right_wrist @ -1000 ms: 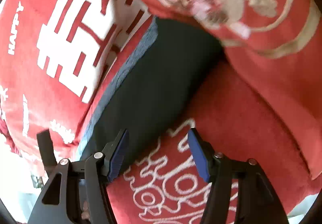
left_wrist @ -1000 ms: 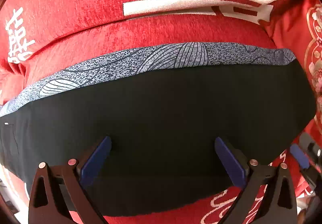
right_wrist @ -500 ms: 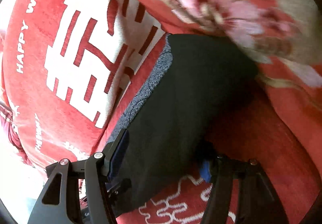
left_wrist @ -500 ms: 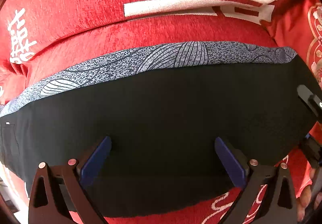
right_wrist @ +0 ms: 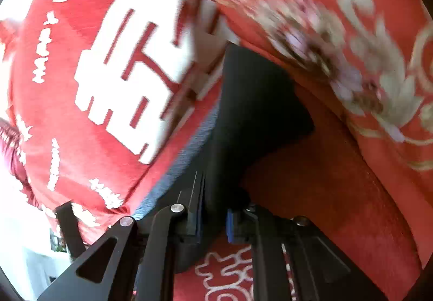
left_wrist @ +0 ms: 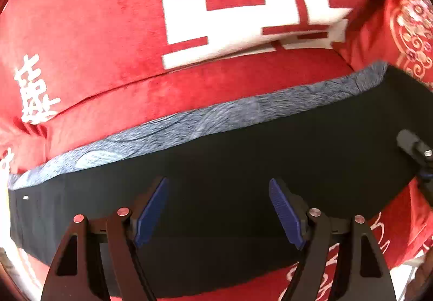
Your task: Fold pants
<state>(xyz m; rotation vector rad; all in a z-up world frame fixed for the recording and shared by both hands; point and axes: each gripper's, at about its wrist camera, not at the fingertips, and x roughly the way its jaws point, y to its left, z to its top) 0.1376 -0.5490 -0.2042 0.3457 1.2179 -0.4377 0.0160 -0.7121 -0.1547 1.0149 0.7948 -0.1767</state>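
Right gripper (right_wrist: 213, 222): jaws just closed, clamped on the black folded fabric pants (right_wrist: 243, 117). Left gripper (left_wrist: 217, 213): jaws just narrowed, still apart above the pants (left_wrist: 230, 165) on the red plush blanket (left_wrist: 94, 30).

Red blanket (left_wrist: 89, 38) with large white characters, spread as base surface | red cushion (right_wrist: 351, 38) with gold floral embroidery, at right, blurred in right view

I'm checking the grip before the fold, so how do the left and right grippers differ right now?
The left gripper stands open over the flat pants, pads apart and jaws just closing in. The right gripper has just closed and pinches the pants' edge, lifting it. Both have blue pads and work over the red blanket.
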